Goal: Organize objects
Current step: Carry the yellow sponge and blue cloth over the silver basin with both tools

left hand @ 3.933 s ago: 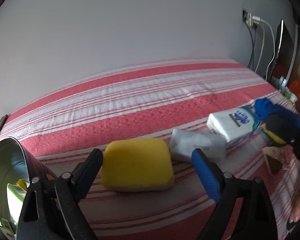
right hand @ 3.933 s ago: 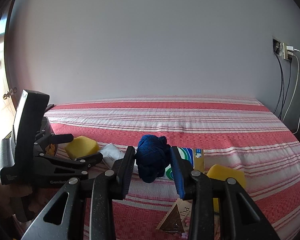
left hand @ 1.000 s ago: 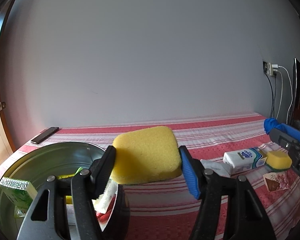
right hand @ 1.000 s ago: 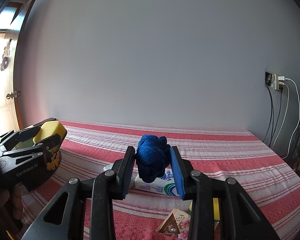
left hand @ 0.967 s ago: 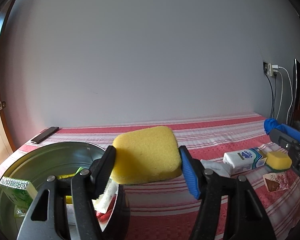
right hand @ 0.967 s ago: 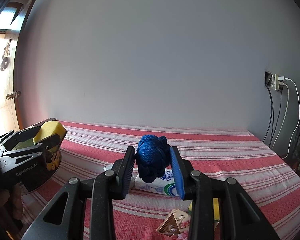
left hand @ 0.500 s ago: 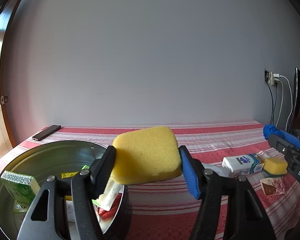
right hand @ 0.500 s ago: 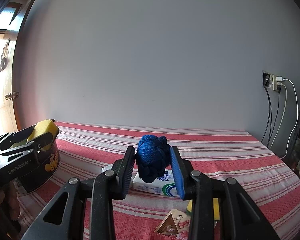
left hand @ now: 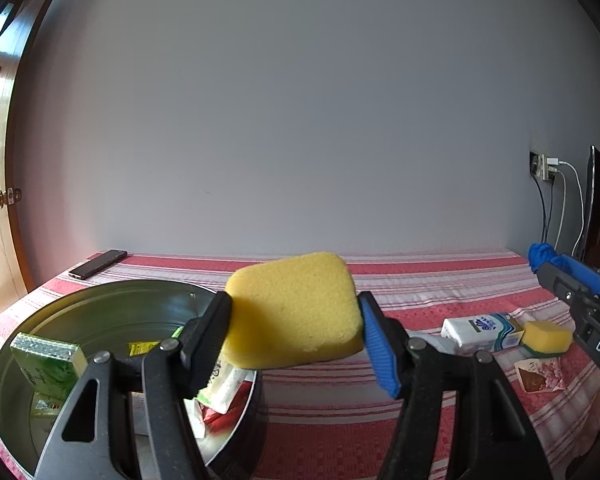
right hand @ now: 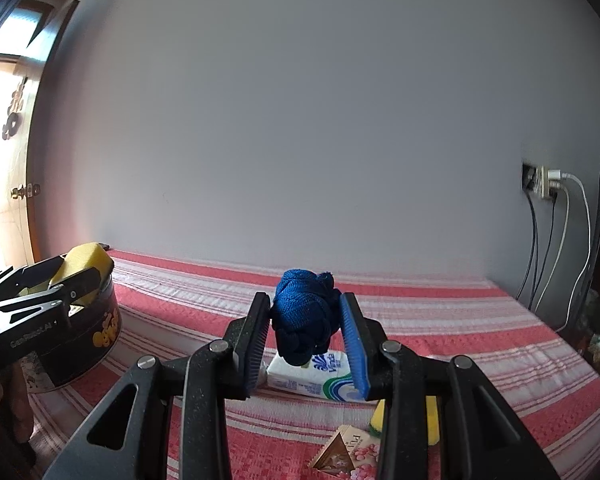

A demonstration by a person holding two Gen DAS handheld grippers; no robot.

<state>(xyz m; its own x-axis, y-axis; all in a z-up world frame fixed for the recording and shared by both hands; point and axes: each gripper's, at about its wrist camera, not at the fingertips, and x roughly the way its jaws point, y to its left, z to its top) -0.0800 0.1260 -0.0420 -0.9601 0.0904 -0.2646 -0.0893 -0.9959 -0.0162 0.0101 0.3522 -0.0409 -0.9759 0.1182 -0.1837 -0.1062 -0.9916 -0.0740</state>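
Note:
My left gripper [left hand: 296, 344] is shut on a large yellow sponge [left hand: 292, 312], held in the air at the right rim of a round metal tin [left hand: 100, 312]. Several packets and a green box [left hand: 48, 364] lie inside the tin. In the right wrist view the tin [right hand: 88, 344] shows as a dark can at the left, with the left gripper [right hand: 66, 280] and yellow sponge [right hand: 86, 260] above it. My right gripper [right hand: 306, 340] is shut on a balled blue cloth [right hand: 304, 320], held above the bed [right hand: 460, 344]. That cloth [left hand: 540, 256] also shows at the right edge of the left wrist view.
On the red-and-white striped bed lie a tissue pack [left hand: 480, 330], a small yellow-and-green sponge [left hand: 546, 336], a pink flowered sachet [left hand: 538, 376] and a clear wrapper behind the right finger. A dark phone [left hand: 98, 264] rests near the wall. Cables [right hand: 556, 248] hang from a socket at the right.
Both views have tilted up a little, so more wall shows. The two grips are unchanged, and the yellow sponge stays at the tin's rim.

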